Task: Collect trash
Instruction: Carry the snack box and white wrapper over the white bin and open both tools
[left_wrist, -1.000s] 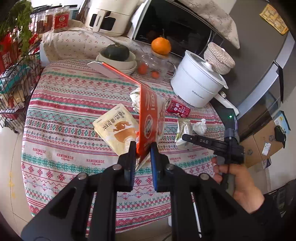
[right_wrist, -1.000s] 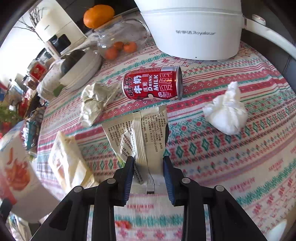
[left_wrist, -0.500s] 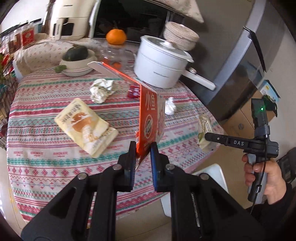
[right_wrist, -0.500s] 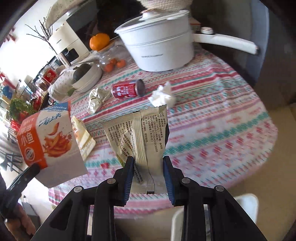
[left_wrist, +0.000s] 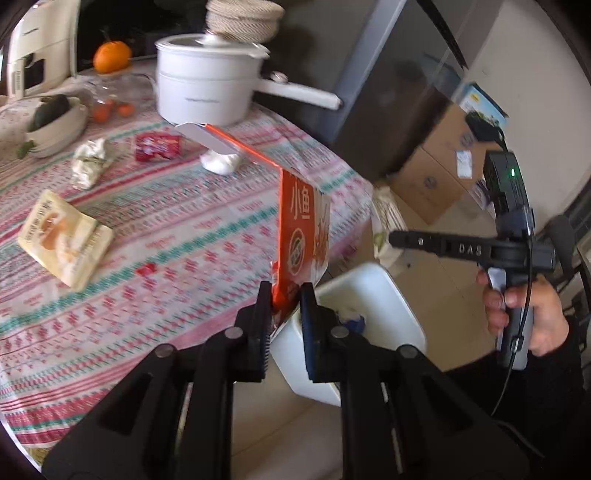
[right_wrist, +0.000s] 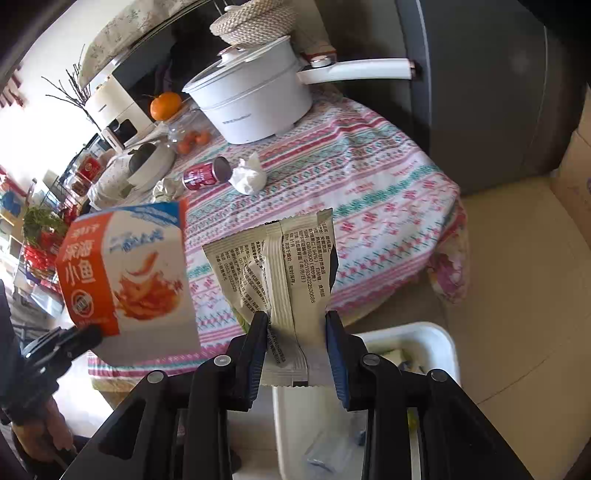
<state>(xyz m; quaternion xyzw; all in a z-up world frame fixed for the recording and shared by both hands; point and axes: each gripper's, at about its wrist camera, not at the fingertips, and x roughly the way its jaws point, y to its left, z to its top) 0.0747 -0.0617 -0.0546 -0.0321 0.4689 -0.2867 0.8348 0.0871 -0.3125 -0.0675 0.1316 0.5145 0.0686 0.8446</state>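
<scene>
My left gripper is shut on an orange and white snack box, held upright at the table edge above a white trash bin. The box also shows in the right wrist view. My right gripper is shut on a pale printed wrapper, held over the white bin. On the striped tablecloth lie a red milk can, a white tissue wad, a crumpled paper and a yellow snack packet.
A white pot with a long handle, a glass bowl of small fruit, an orange and a bowl with a dark squash stand at the table's back. Cardboard boxes and a grey fridge flank the bin.
Both grippers have pulled back off the table with their loads and now hang over the white bin, which has come into view below them.
</scene>
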